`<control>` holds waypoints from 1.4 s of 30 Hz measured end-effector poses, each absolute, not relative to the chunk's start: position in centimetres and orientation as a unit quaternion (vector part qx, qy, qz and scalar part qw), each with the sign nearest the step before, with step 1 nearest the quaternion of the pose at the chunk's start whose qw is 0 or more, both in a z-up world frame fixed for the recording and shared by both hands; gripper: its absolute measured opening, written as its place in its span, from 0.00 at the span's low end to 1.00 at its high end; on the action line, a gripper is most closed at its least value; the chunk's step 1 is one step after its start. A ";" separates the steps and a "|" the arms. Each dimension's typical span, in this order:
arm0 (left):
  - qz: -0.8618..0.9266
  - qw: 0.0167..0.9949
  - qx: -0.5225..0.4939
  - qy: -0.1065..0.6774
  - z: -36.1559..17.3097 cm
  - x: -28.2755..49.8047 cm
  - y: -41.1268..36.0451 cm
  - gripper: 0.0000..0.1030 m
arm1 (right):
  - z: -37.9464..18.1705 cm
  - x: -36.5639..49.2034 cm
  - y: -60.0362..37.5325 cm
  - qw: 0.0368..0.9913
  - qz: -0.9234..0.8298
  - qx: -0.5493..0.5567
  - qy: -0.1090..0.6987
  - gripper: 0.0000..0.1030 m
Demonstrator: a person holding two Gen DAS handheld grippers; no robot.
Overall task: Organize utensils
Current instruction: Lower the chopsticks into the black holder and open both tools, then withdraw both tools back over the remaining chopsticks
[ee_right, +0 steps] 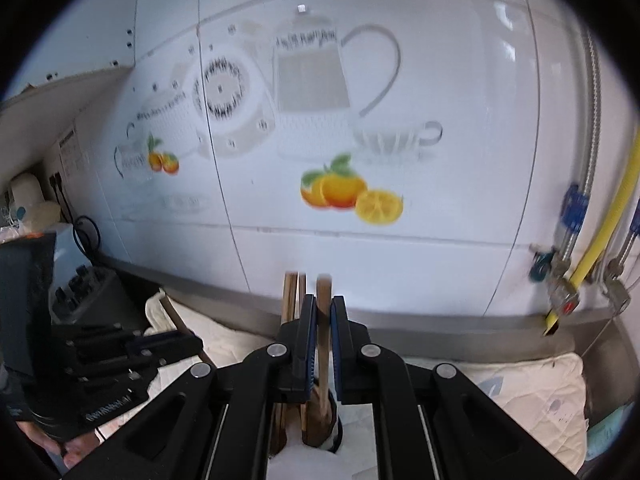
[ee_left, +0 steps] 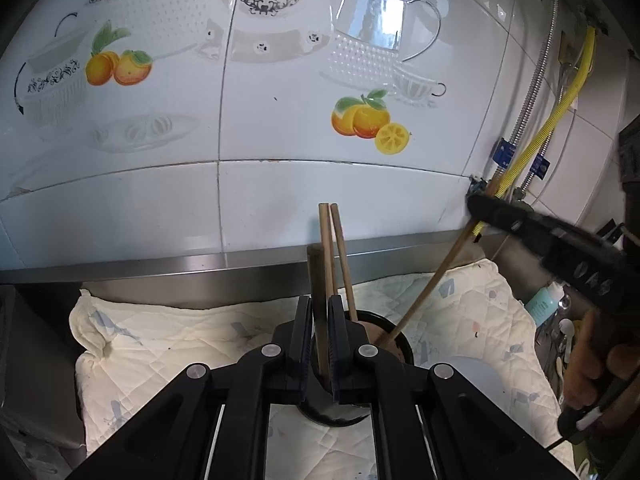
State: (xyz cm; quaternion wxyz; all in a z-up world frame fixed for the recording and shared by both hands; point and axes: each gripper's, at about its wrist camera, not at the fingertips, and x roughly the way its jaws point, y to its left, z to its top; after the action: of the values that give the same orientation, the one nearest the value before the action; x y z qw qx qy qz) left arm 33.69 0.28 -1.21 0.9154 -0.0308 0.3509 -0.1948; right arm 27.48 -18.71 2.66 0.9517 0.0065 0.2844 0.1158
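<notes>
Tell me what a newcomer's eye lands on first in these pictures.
The bright orange-fruit prints on the white wall tiles stand out first. Below them, wooden utensils rise from a dark round holder on a quilted cloth; the left gripper is closed around one handle, the right gripper around a thin stick.

Even daylight, window glare on glossy tiles (ee_left: 372, 28); right view motion-blurred, fisheye-dark corners.

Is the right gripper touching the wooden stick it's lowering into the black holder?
Touching. The right wrist view shows the right gripper with both pads pressed against the wooden stick, no gap either side.
</notes>
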 end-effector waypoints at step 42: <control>-0.171 0.904 -0.011 0.392 -4.0 20.9 0.4 0.44 | -2.6 16.4 -26.4 0.925 0.108 0.020 0.363 0.61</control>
State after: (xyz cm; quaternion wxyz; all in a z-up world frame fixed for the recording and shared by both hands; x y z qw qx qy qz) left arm 20.92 0.42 -4.02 0.9038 -0.0110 0.3921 -0.1711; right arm 16.45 -26.43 -2.60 0.9253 0.0205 0.3631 0.1077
